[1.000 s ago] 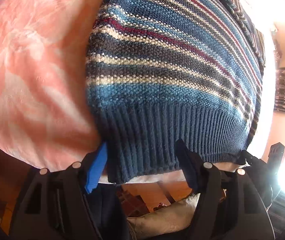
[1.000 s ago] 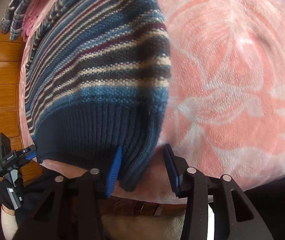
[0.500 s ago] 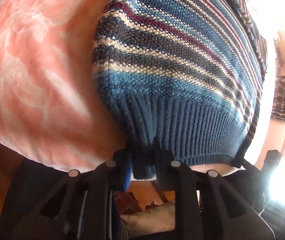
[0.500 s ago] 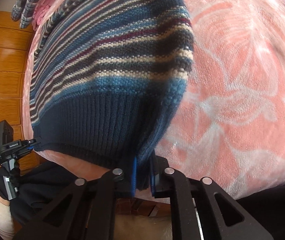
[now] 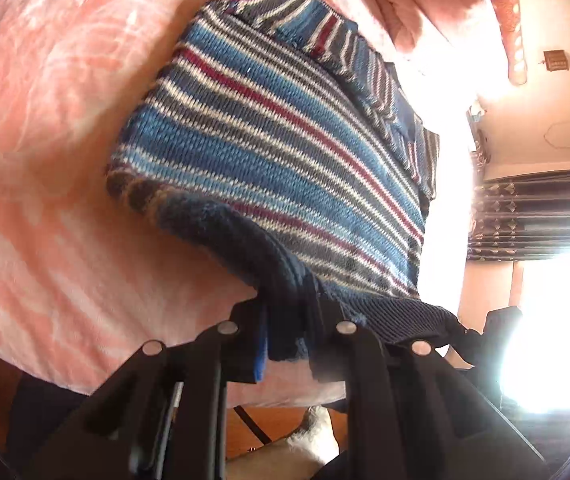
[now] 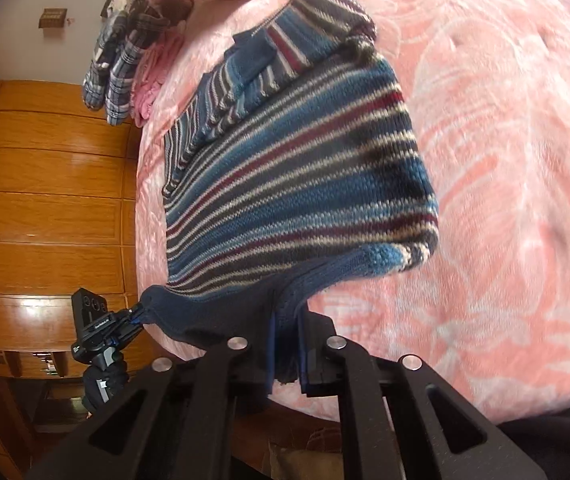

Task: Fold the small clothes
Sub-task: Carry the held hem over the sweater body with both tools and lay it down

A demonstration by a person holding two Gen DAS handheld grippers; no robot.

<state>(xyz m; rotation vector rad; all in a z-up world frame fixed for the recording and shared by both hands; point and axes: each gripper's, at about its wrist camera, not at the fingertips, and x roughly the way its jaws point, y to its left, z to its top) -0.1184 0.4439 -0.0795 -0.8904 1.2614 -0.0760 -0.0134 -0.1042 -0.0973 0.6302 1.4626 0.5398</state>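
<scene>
Left wrist view, far left: the pink plush blanket with pale floral print (image 5: 45, 160) covers the bed. On it lies the blue, white and maroon striped knit sweater (image 5: 285, 152), its long axis running from the near navy ribbed hem away to the collar end at the far side. The hem points toward me, the neck end away. The stripes run across that axis.

My left gripper (image 5: 287, 334) is closed tight on the hem's left corner; I see navy rib bunched between the black fingers with the blue pad (image 5: 260, 354) against it. The corner is lifted off the blanket and the cloth behind it curls over in a roll. Right of that, a dark patterned curtain (image 5: 537, 216) hangs by a glaring window.

Right wrist view, left side: an orange-brown wooden wardrobe (image 6: 45, 200), and the left gripper seen from outside, pinching the far hem corner. At the far left of the bed, a blue plaid garment (image 6: 113, 68) lies heaped on other pink cloth.

Centre: my right gripper (image 6: 287, 354) is clamped on the hem's right corner, folded rib filling the narrow gap between the jaws. The hem hangs stretched between both grippers, raised above the blanket; the sweater's far part rests on the bed, a sleeve folded across it.
</scene>
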